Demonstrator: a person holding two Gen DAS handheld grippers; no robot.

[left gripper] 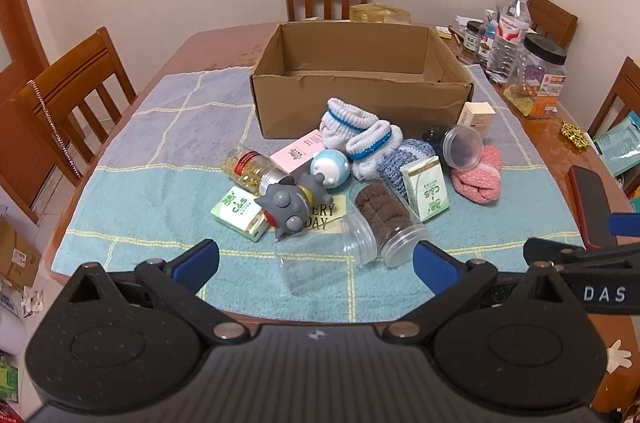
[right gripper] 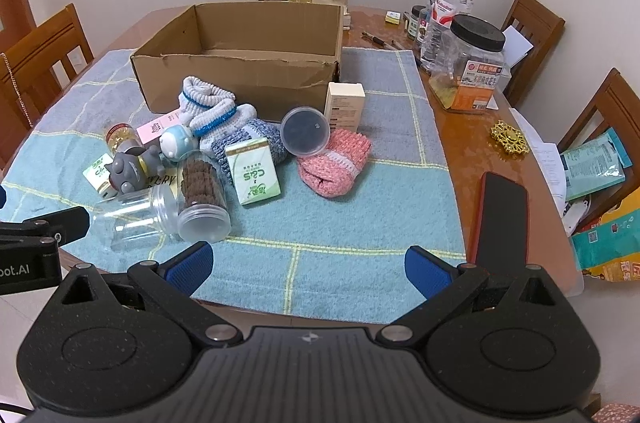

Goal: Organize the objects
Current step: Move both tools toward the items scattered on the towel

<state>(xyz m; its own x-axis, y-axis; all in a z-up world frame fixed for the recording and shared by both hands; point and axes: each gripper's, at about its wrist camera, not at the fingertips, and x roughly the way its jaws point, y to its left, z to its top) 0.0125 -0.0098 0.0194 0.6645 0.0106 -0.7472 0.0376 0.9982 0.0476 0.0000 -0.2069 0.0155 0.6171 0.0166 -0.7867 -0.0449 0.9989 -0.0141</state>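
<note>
objects for sorting lie heaped on the blue checked cloth (right gripper: 360,223) over the counter (right gripper: 452,127), just in front of the open cardboard box (left gripper: 360,103), which looks bare inside as far as its floor shows. nearest the box sit the white and blue knitted booties (left gripper: 356,131), the blue knit piece (right gripper: 256,139) and the pink knitted piece (right gripper: 332,163); nearer the camera lie the jar of brown cookies (left gripper: 384,215) on its side and the clear empty jar (left gripper: 320,259) touching it, then the green cartons (right gripper: 256,171), the grey cat toy (left gripper: 288,207) and the small round blue toy (left gripper: 330,167). left gripper (left gripper: 316,263) and right gripper (right gripper: 308,267) both hover at the near edge, fingers spread fully wide, nothing between them. judging by this, no item is boxed yet; the step in hand is the first pick, which calls for lowering one gripper over a near jar and closing across its round body.
</note>
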